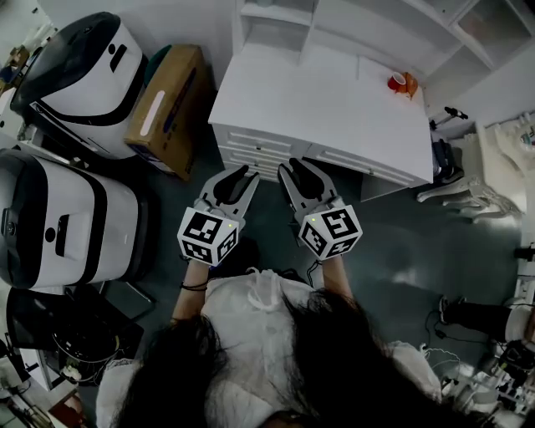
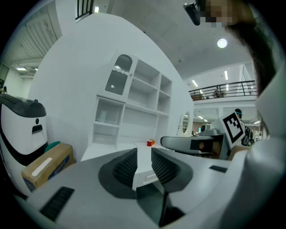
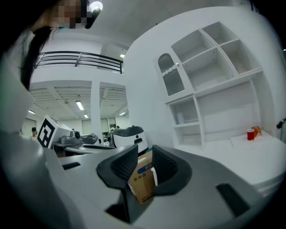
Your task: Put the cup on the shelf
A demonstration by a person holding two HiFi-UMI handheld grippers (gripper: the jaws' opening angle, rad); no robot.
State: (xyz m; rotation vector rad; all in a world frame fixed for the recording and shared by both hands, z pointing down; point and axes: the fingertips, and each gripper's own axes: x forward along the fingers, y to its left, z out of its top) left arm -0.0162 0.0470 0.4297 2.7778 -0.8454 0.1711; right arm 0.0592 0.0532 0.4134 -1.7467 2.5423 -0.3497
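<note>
Two grippers hover side by side short of the desk (image 1: 318, 104): left gripper (image 1: 239, 177) and right gripper (image 1: 298, 167) each show jaws a narrow slit apart, pinching nothing. Farther off, the red cup (image 1: 397, 82) stands at the desk's far right corner, below the shelf (image 1: 351, 29).

The small red cup (image 1: 399, 82) at the far right is too small for detail, and the orange object (image 1: 411, 85) beside it is unidentifiable. The picture's edge cuts off the white shelf unit (image 1: 276, 15) at the top.

The left gripper (image 2: 144, 154) has its jaws slightly apart, empty; far beyond, a red cup (image 2: 149, 143) sits on the white desk (image 2: 106, 150).
</note>
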